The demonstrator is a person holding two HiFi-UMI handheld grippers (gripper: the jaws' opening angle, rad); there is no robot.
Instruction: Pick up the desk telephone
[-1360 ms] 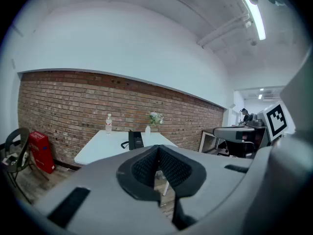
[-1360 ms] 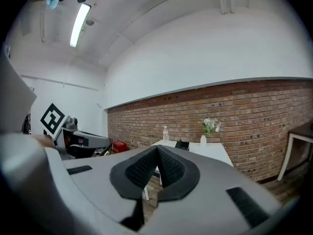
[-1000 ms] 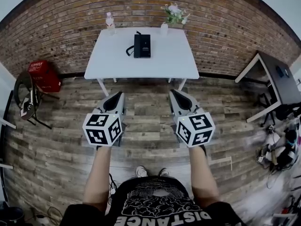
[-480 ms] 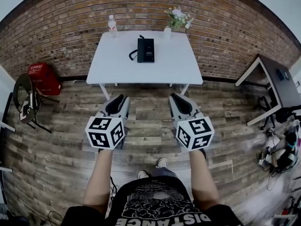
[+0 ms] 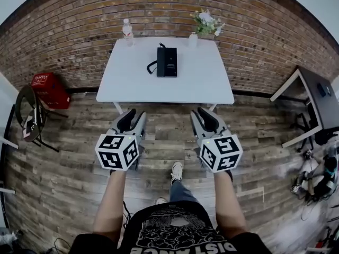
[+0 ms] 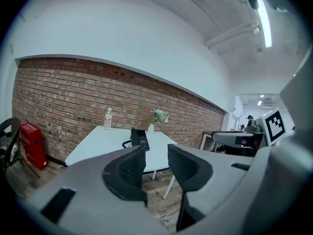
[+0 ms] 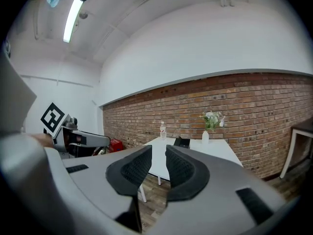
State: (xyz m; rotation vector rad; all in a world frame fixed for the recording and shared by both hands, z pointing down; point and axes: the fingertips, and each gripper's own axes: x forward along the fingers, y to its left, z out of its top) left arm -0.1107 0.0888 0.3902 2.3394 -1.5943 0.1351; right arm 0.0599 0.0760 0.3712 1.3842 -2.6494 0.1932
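The desk telephone (image 5: 167, 62) lay on the white table (image 5: 201, 86), top middle, its buttons too small to see. Lower down, the left gripper (image 5: 131, 119) and right gripper (image 5: 205, 118) were opening, both empty.

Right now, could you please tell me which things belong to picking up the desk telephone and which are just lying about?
Job: desk telephone, on the white table; left tongs and right tongs, jaws opening, nothing between them.
Lying about: water bottle, flower vase, red box, dark desk.
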